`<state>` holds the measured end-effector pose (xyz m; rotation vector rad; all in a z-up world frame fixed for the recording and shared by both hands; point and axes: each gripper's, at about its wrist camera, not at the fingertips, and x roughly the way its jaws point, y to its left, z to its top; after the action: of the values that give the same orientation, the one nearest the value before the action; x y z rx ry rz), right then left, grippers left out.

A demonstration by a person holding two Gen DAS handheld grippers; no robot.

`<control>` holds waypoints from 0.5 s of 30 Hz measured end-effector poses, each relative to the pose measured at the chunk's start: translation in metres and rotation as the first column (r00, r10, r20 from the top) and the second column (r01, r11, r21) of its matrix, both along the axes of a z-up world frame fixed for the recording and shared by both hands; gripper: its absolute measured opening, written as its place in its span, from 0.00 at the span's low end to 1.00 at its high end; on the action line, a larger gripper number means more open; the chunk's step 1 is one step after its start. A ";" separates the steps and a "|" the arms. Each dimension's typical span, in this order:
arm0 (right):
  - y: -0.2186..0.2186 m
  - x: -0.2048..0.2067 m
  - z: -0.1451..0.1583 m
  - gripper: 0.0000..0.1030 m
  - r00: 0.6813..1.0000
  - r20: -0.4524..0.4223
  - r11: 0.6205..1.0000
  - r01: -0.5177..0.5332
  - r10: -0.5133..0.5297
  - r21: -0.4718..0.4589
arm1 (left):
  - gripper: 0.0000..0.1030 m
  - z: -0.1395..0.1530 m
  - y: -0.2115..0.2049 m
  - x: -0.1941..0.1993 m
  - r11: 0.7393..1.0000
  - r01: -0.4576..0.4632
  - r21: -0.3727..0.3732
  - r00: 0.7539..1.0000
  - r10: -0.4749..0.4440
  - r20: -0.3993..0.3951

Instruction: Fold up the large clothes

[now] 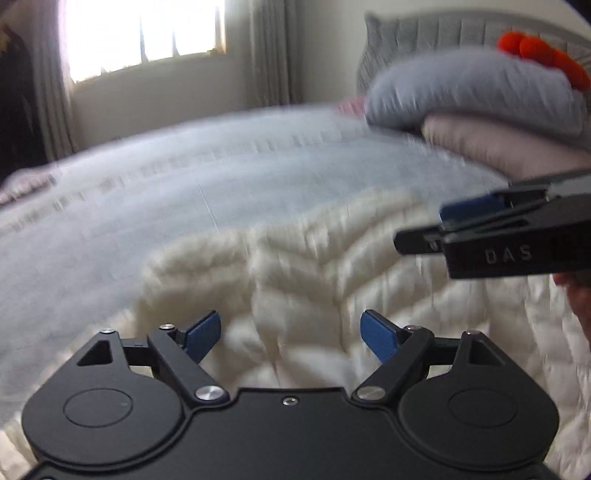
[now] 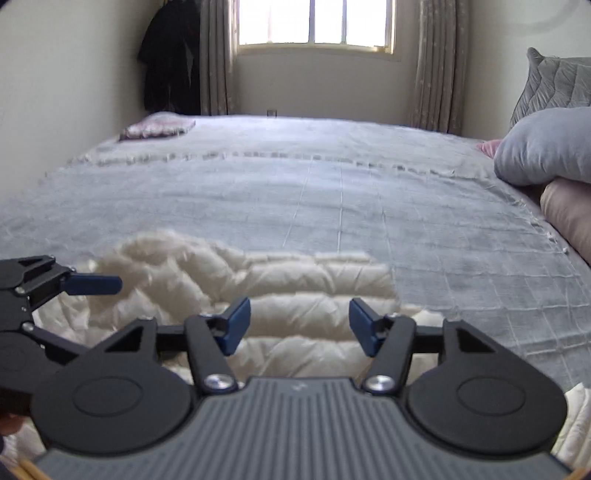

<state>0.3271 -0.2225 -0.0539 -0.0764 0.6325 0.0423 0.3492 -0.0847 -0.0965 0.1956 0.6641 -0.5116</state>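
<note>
Nearest the lens in the left wrist view, the left gripper [image 1: 290, 334] is hovering over a cream quilted jacket [image 1: 295, 266], its blue fingertips [image 1: 201, 334] spread wide apart with nothing between them. The jacket is lying rumpled on the near part of a bed covered by a pale grey-blue bedspread [image 1: 129, 192], and this view is blurred, so its folds are hard to read. The right gripper [image 1: 461, 221] is reaching in from the right edge, seen side-on above the jacket; from here I cannot tell how its fingers are standing. The right wrist view is settling that: the right gripper [image 2: 300, 328] is showing its blue pads [image 2: 234, 325] held well apart and holding nothing, with the jacket [image 2: 258, 284] lying just beyond and beneath them in puffy horizontal bands. The left gripper [image 2: 96, 284] is poking in from the left edge there, over the jacket's left side. At the right of the bed a grey pillow [image 2: 546, 151] is resting on a pinkish pillow [image 2: 569, 214], with a grey quilted cushion [image 2: 550, 81] standing behind. A folded pinkish item [image 2: 159, 127] is sitting at the far left corner of the bedspread [image 2: 332, 192], near dark clothing [image 2: 170, 55] hanging by the curtained window [image 2: 314, 22].
</note>
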 end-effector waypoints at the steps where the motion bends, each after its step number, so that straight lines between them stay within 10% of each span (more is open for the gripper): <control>1: 0.000 0.004 -0.011 0.55 0.999 -0.029 1.000 0.013 -0.013 -0.005 | 0.80 -0.012 0.001 0.000 1.000 0.006 0.012 1.000 -0.006 -0.028; 6: -0.018 0.003 -0.057 0.56 0.995 -0.095 0.999 0.036 -0.032 0.036 | 0.83 -0.029 0.004 -0.009 1.000 0.011 -0.018 1.000 -0.011 0.009; 15: -0.018 -0.027 -0.016 0.79 0.992 -0.113 0.998 0.056 -0.053 0.022 | 0.92 0.010 0.009 -0.051 0.997 -0.061 -0.037 0.997 0.062 0.034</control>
<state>0.3002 -0.2406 -0.0695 -0.0321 0.7461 0.0017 0.2984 -0.0758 -0.0867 0.1498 0.6248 -0.4595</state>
